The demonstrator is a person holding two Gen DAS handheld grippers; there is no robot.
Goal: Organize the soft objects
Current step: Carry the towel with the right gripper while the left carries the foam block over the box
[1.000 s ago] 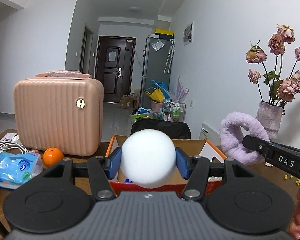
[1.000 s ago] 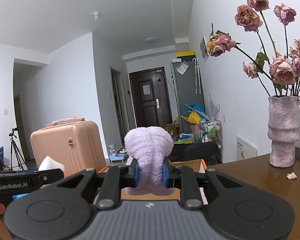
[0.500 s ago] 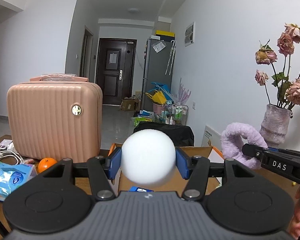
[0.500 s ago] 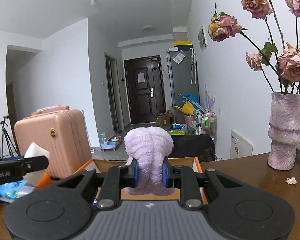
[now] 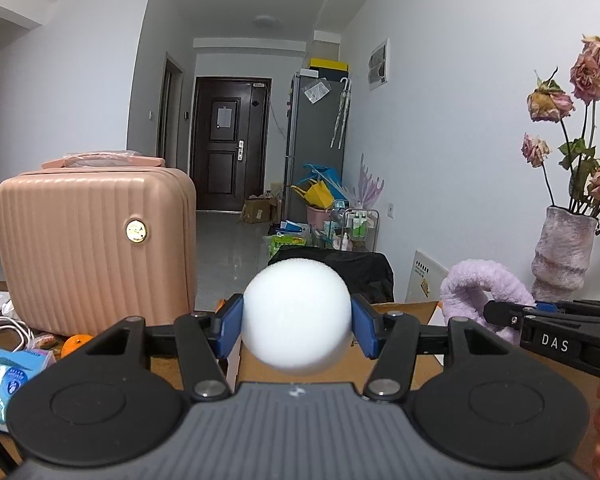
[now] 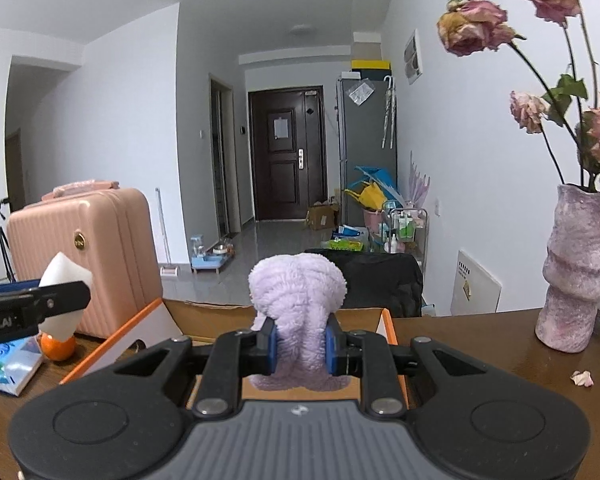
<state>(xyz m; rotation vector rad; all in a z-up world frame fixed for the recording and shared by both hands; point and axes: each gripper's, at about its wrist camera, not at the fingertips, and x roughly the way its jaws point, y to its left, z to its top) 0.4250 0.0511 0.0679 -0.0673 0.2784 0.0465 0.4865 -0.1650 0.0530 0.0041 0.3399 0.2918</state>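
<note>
My left gripper [image 5: 296, 326] is shut on a white foam ball [image 5: 296, 318], its blue pads pressing both sides. My right gripper [image 6: 299, 346] is shut on a fluffy purple ring [image 6: 298, 312], squeezed between its pads. Both are held above an open cardboard box [image 6: 216, 314] with orange-edged flaps on the brown table. In the left wrist view the purple ring [image 5: 482, 292] and the right gripper's tip show at the right. In the right wrist view the white foam piece [image 6: 66, 296] and the left gripper's finger show at the left.
A pink suitcase [image 5: 92, 248] stands at the left on the table, with an orange [image 6: 56, 346], a blue tissue pack [image 5: 4, 376] and white cables by it. A vase of dried roses [image 6: 580, 272] stands at the right. Loose petals lie near the vase.
Both grippers have moved forward over the box with their loads still held. The suitcase and vase have slid outward in the views and the box now lies closer below.
</note>
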